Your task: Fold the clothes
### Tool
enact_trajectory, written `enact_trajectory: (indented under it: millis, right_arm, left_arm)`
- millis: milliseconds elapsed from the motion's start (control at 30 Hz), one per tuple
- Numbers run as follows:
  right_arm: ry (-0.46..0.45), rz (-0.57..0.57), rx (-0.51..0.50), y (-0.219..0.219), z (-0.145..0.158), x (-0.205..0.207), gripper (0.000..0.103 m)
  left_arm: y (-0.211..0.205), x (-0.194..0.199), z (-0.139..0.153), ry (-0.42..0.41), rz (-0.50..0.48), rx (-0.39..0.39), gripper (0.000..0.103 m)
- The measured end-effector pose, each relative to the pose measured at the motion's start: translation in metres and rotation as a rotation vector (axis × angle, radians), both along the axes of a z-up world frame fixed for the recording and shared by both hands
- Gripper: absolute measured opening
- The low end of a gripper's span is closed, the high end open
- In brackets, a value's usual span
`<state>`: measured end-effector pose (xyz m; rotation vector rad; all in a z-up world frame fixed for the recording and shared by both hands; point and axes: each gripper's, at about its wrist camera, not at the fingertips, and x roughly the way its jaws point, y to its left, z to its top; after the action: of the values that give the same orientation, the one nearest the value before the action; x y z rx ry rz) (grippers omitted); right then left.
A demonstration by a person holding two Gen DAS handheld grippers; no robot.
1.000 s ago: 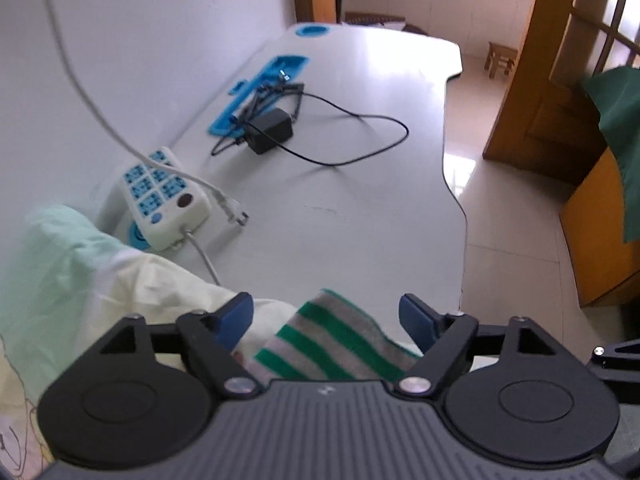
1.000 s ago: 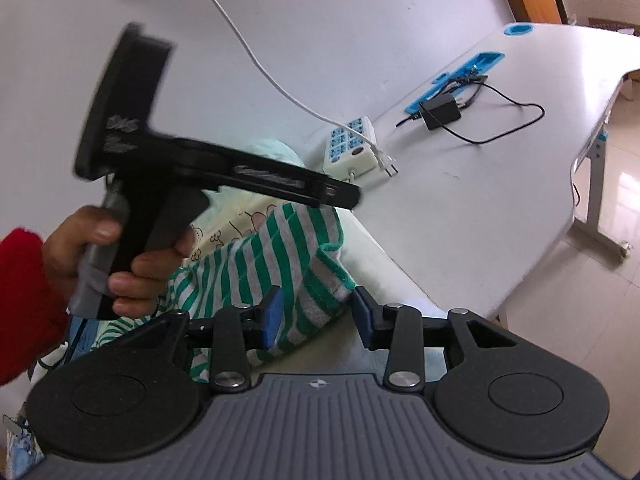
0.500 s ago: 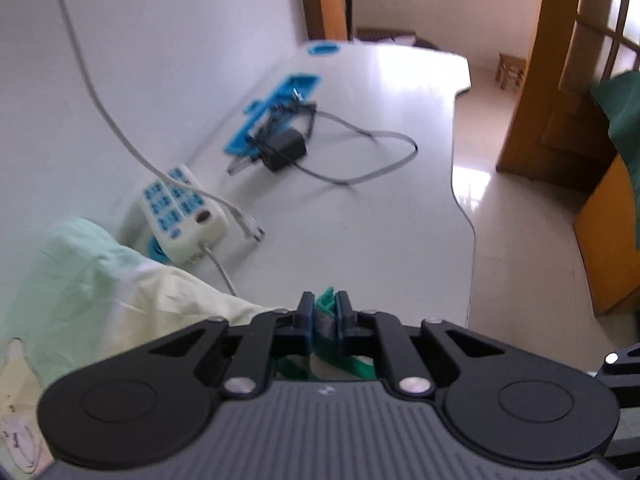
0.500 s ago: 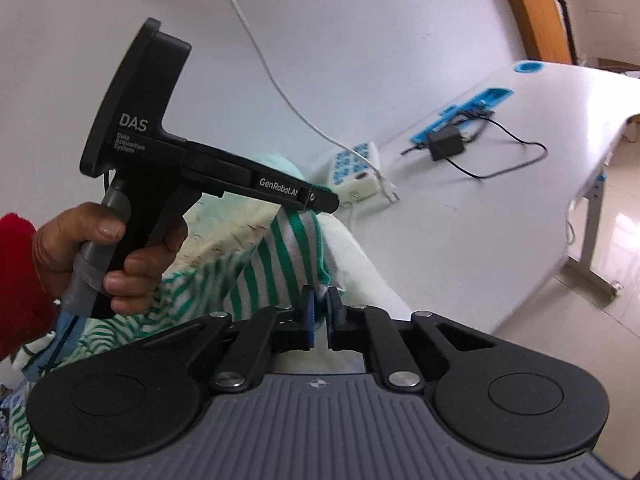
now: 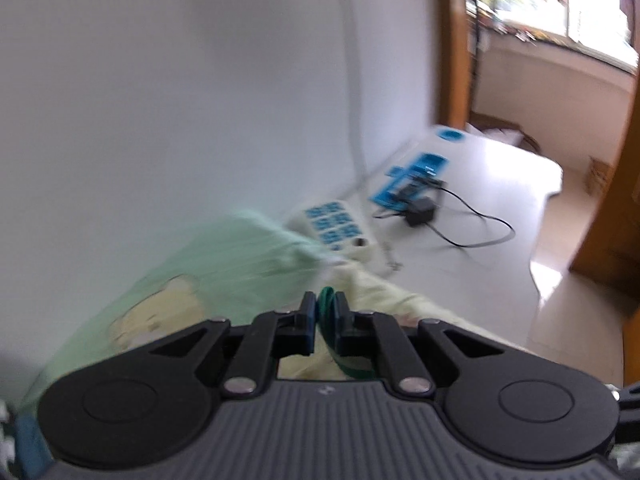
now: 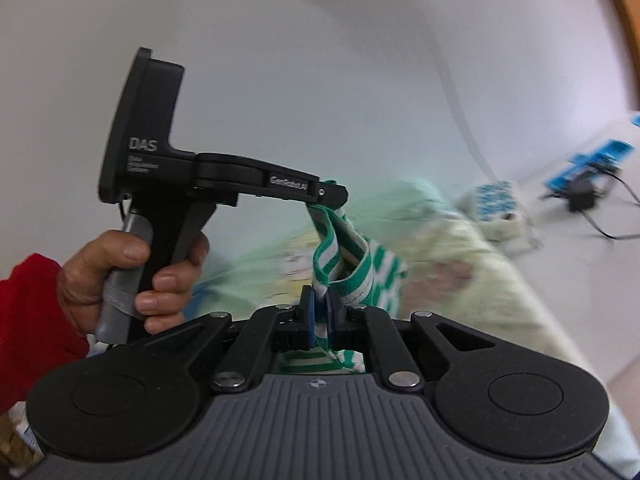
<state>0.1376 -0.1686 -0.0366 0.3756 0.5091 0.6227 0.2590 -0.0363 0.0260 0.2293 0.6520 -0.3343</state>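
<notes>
Both grippers are pinching the green-striped garment [image 6: 352,264], jaws closed on its edge: left gripper [image 6: 334,196] holding it raised, right gripper [image 6: 320,312] nearer, above the pale clothes [image 6: 460,264] on the counter [image 5: 480,240].

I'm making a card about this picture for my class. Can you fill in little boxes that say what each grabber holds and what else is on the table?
left gripper: shut, pinching the striped garment
right gripper: shut on the same green-and-white garment
garment: hangs lifted between both grippers
hand: grips the left gripper's handle, red sleeve behind it
pale cloth pile: lies below, blurred
power strip: on the white table, by the wall
black adapter: on the table, with cable
picture: blurry
</notes>
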Motion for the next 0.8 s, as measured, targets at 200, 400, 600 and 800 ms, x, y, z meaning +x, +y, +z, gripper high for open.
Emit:
enact_trajectory:
  millis: [200,400,600,800]
  right_arm:
    - [-0.023,0.099,-0.026,0.053,0.007,-0.022,0.006]
    - [-0.001,0.152,-0.037,0.095,0.001,-0.039,0.006]
    - [0.025,0.236,-0.084,0.140,-0.016,-0.053,0.006]
    - [0.039,0.296,-0.152,0.171,-0.031,-0.073,0.006]
  left_arm:
    - [0.069,-0.039,-0.002,-0.023,0.132,-0.069,0.002]
    - [0.129,-0.082,-0.016,-0.024,0.232,-0.098,0.002]
    - [0.179,-0.116,-0.037,-0.016,0.314,-0.079,0.002]
    - [0.217,-0.144,-0.068,0.023,0.361,-0.112,0.002]
